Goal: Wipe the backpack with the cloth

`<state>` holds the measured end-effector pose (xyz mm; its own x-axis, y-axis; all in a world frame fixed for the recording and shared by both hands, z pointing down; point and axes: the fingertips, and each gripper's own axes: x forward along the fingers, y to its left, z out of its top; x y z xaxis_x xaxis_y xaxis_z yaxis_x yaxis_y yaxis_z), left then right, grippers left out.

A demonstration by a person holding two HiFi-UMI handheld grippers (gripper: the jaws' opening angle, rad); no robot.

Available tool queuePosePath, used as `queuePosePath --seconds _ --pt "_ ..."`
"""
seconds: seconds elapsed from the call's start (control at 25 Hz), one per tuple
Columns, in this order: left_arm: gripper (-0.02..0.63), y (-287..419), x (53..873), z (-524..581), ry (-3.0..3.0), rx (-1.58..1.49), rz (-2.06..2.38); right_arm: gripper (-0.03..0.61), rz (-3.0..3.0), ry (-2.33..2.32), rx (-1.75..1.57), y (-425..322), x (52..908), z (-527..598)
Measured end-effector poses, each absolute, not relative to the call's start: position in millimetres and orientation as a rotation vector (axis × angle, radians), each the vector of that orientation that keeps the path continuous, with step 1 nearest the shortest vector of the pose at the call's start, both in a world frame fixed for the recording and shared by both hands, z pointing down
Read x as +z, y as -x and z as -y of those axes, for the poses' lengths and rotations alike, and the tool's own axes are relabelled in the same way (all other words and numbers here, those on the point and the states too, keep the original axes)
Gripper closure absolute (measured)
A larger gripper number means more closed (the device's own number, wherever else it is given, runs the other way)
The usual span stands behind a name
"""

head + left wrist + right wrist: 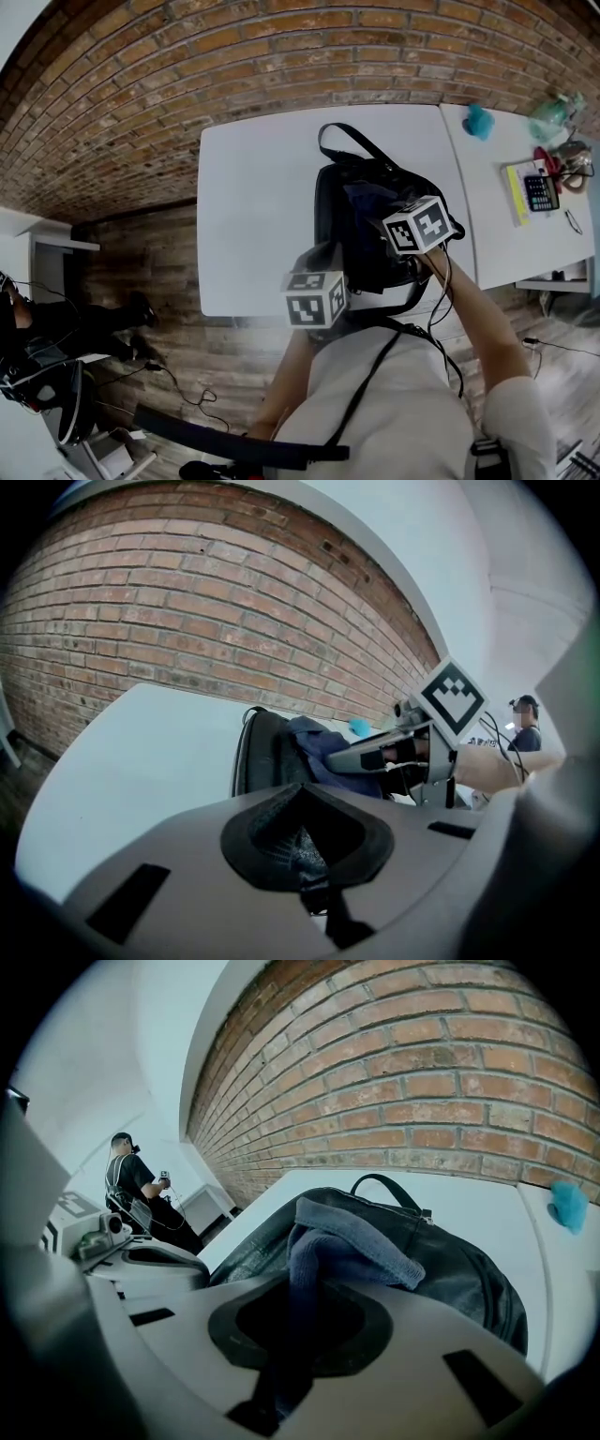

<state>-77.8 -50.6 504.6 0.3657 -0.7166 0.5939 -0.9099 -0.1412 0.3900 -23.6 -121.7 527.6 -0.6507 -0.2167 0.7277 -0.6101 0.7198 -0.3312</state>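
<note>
The right gripper (300, 1327) has its jaws clamped on the blue cloth (349, 1239), which rises out of them and folds over onto the top of the black backpack (459, 1265). The left gripper (305, 844) is closed on dark textured fabric, apparently part of the backpack's near end, which would steady the bag. The wiping stroke looks to be under way. The next move calls for dragging the cloth along the bag's surface with the pressure kept down and the other gripper holding it from sliding. The backpack lies flat on the white table (253, 206), close to its right edge. Its long axis runs from near edge to far edge, and its handle (404, 1192) points toward the brick wall.
</note>
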Motion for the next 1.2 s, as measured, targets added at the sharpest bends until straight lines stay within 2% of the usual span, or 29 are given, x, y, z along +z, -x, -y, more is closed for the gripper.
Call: queuePosePath --seconds 1.2 --pt "0.611 79 509 41 -1.895 0.347 1.422 0.540 2.230 -0.366 0.764 20 542 9"
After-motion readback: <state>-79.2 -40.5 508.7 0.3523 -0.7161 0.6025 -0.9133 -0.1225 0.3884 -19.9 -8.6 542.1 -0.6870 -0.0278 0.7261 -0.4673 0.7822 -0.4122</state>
